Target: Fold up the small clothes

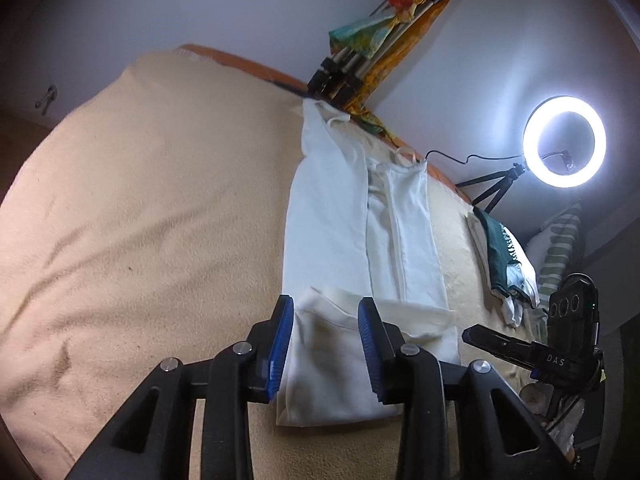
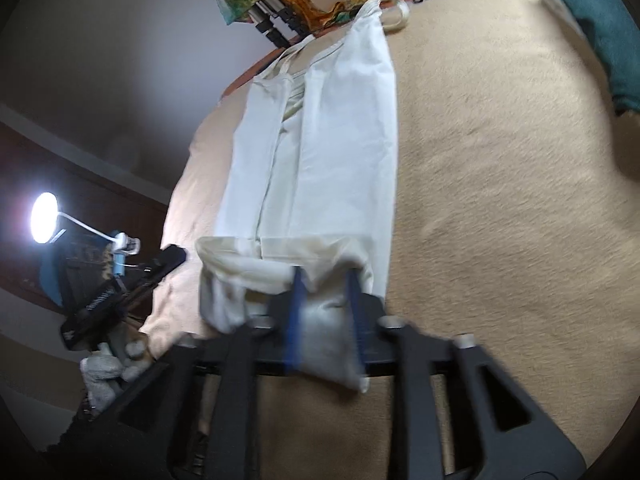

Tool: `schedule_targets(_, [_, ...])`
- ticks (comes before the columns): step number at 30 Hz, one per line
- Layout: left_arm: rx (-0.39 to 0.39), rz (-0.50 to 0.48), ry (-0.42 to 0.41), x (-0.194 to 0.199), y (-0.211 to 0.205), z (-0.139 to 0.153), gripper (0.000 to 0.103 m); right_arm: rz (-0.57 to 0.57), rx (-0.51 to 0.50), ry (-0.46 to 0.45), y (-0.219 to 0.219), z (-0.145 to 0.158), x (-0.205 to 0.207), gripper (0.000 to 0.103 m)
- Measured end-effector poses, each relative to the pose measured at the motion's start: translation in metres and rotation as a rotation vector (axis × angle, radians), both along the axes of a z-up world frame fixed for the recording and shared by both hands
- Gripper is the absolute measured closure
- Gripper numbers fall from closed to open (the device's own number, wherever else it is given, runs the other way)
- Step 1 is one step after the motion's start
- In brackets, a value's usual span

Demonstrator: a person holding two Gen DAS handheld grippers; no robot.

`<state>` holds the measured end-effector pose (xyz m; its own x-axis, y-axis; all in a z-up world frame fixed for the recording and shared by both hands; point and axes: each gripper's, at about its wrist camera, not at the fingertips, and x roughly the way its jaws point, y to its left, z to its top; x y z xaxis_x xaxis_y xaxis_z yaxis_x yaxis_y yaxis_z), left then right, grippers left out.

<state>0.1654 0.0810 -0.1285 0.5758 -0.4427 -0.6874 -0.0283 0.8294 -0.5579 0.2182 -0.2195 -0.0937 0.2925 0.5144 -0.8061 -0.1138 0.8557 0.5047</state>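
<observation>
A white sleeveless top (image 1: 332,220) lies lengthwise on the beige blanket (image 1: 140,208), its sides folded inward and its straps at the far end. Its near hem (image 1: 340,344) is turned up. My left gripper (image 1: 326,312) is open, its blue-padded fingers (image 1: 280,344) straddling the hem without pinching it. In the right wrist view the same top (image 2: 340,140) runs away from the camera. My right gripper (image 2: 324,276) is open; the near hem fold (image 2: 320,320) bunches loosely between its blurred blue fingers (image 2: 294,312). The right gripper also shows in the left wrist view (image 1: 520,348).
A folded green and white garment (image 1: 504,256) lies at the blanket's right side, next to a striped pillow (image 1: 560,248). A ring light (image 1: 564,142) on a small tripod stands behind. A bundled tripod wrapped in colourful cloth (image 1: 376,40) leans on the wall. A lamp (image 2: 44,218) glows at left.
</observation>
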Motion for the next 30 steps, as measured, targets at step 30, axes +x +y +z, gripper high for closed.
schedule_targets(30, [0.272, -0.012, -0.03, 0.037, -0.026, -0.015, 0.063, 0.106, -0.426, -0.149, 0.02, 0.005, -0.002, 0.071])
